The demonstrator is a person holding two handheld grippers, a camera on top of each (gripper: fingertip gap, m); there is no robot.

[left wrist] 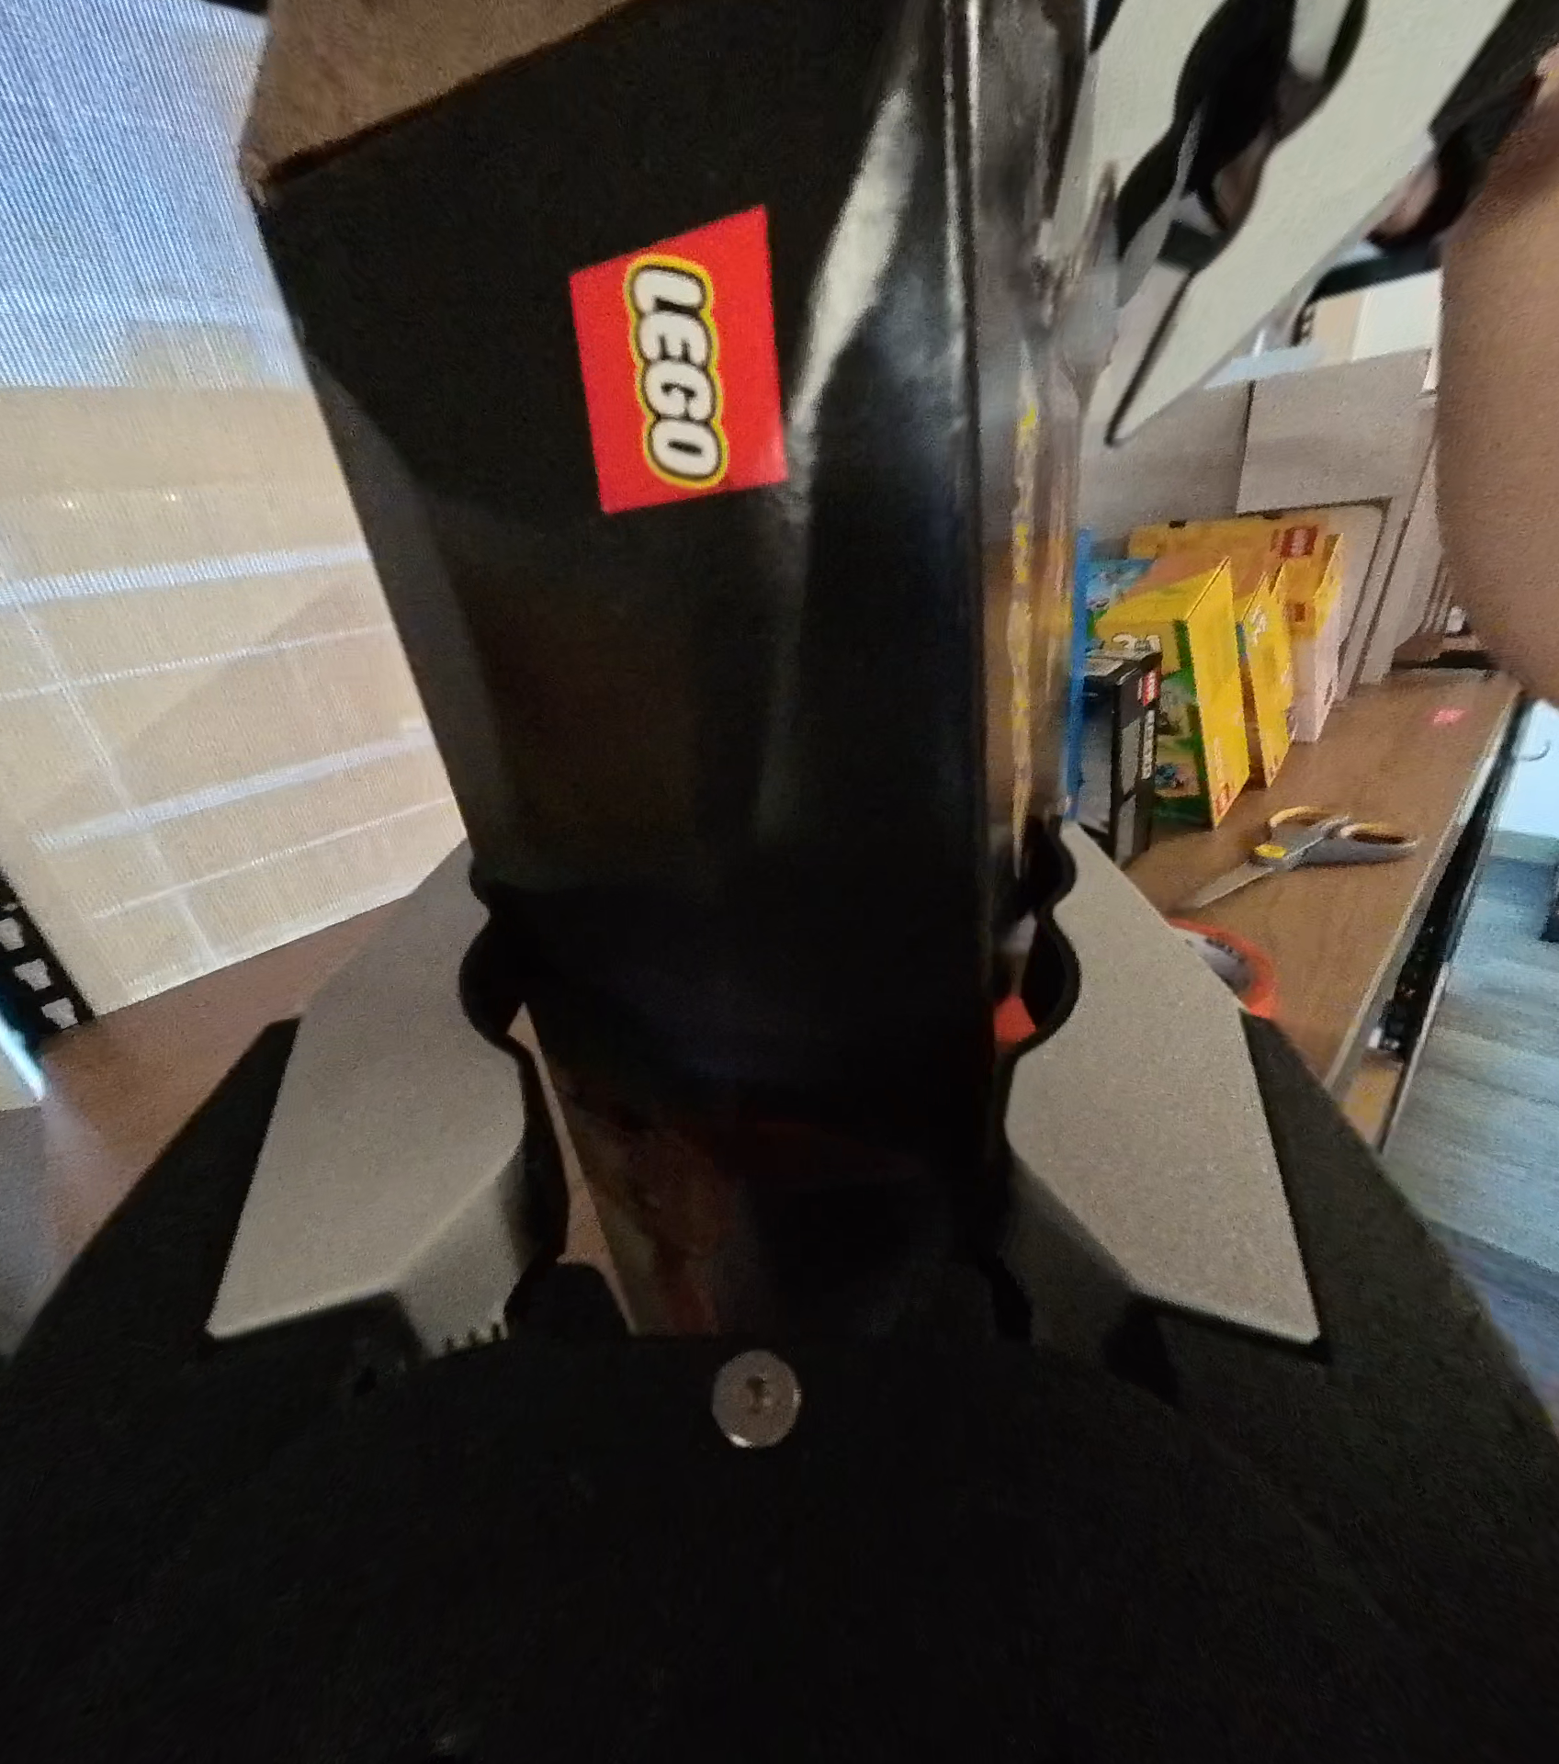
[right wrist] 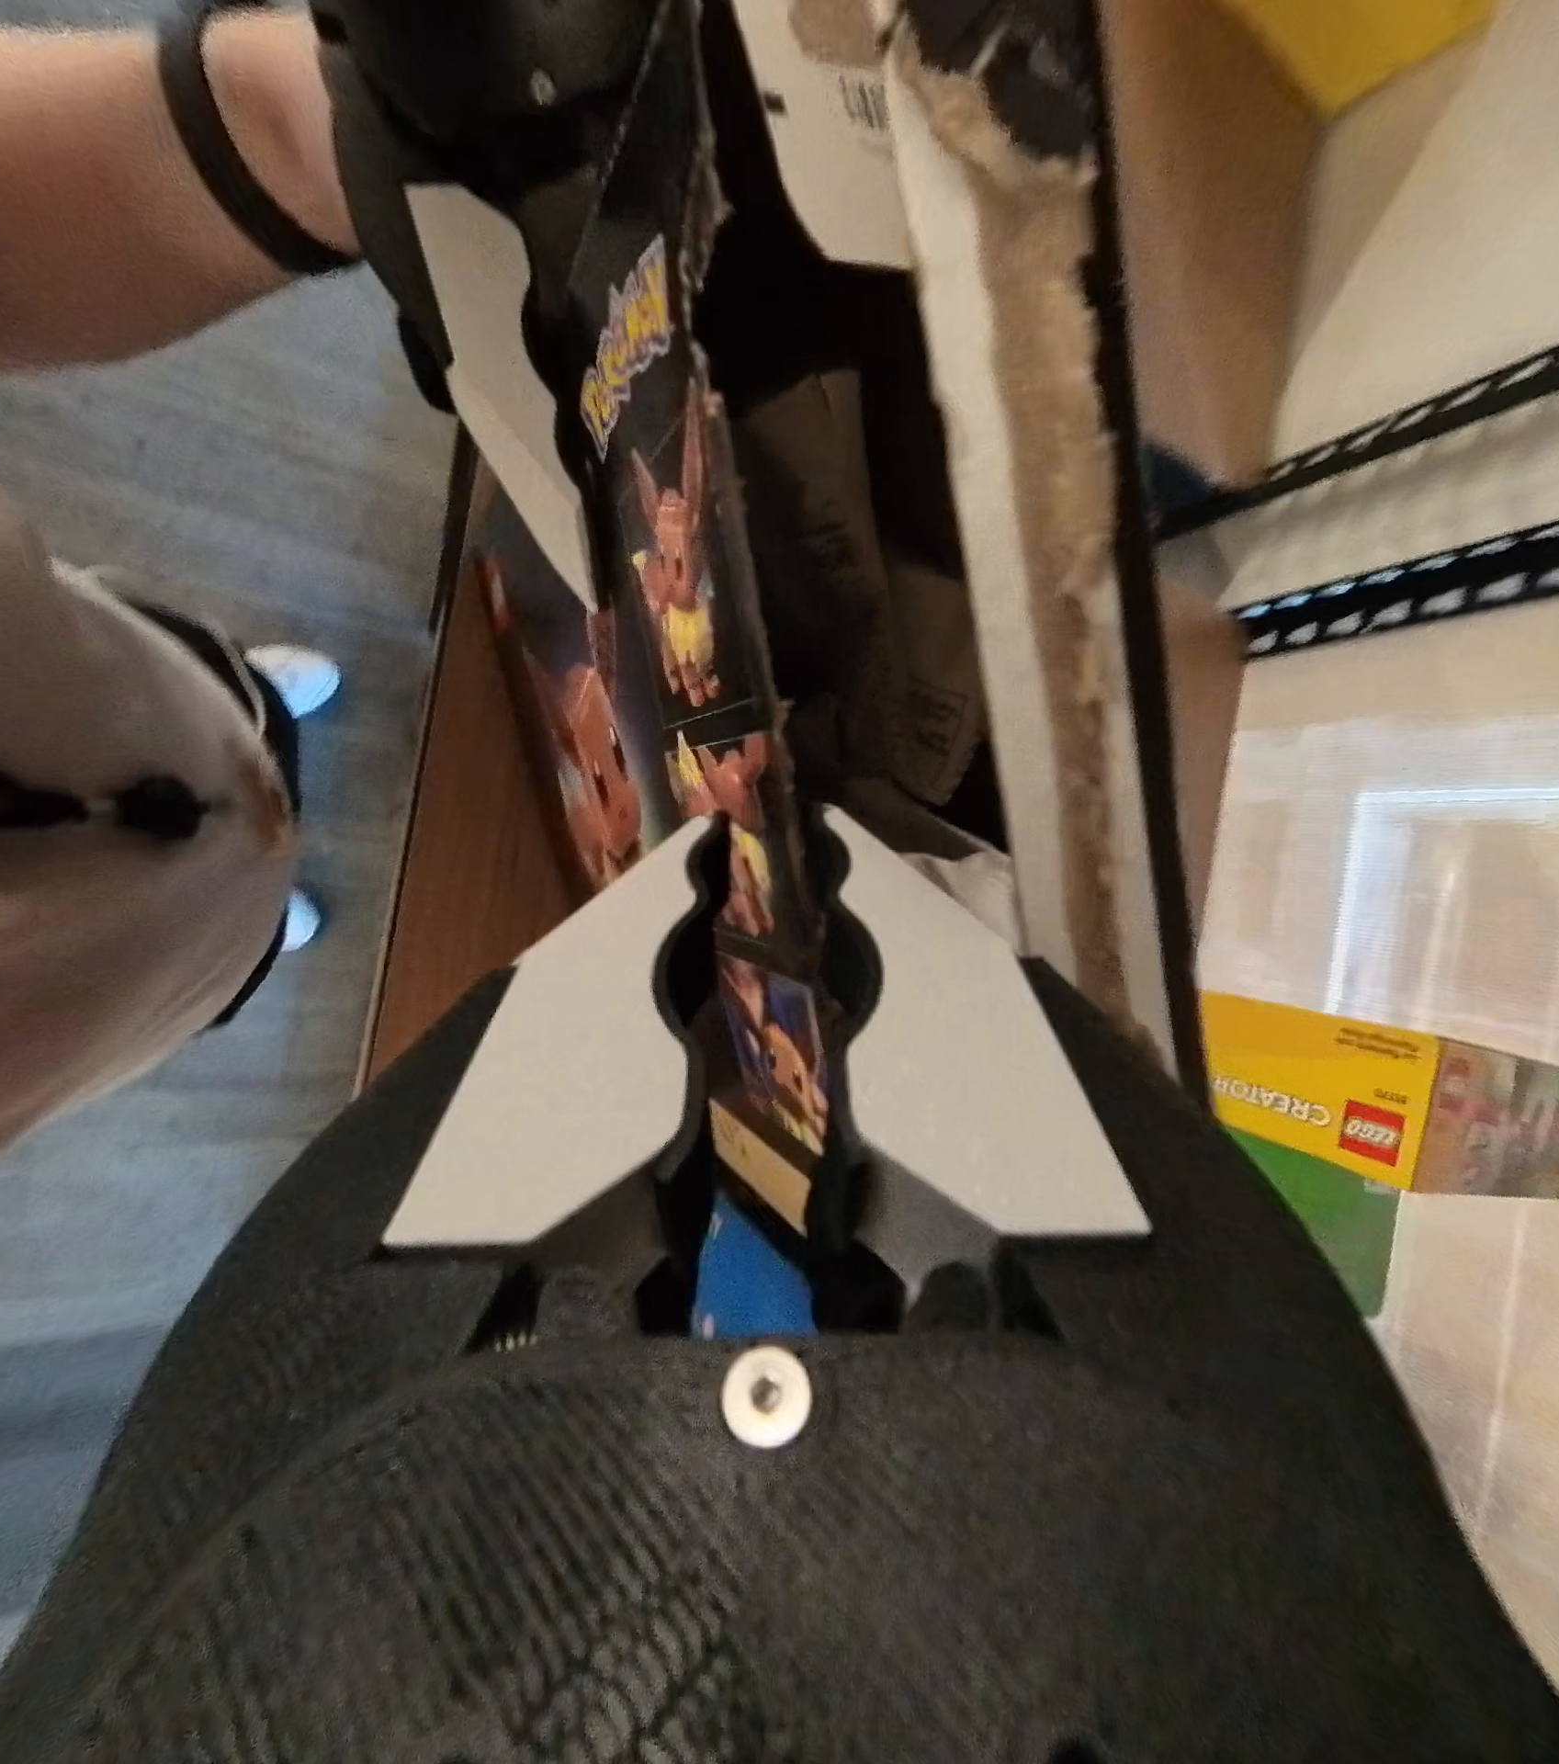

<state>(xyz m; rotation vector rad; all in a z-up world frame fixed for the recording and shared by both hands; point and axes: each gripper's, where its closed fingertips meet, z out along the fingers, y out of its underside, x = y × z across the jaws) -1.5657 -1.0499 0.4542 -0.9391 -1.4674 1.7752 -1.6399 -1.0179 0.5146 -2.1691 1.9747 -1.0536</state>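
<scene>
left gripper (left wrist: 761, 964) clamped on black toy-brick box (left wrist: 622, 620) | right gripper (right wrist: 766, 859) pinching torn box flap (right wrist: 689, 535) | scissors (left wrist: 1300, 850) on wooden shelf (left wrist: 1386, 764)

Left wrist view: taken from behind the left gripper (left wrist: 756, 935), looking forward along its fingers, very close to a black box (left wrist: 661, 620); a wooden shelf (left wrist: 1329, 859) with yellow boxes (left wrist: 1205, 668) is seen beyond at right. Right wrist view: taken from behind the right gripper (right wrist: 761, 859), aimed steeply down toward the floor (right wrist: 183, 477), also at close range. Shared: the black box (right wrist: 689, 535), and each view catches the other gripper.
</scene>
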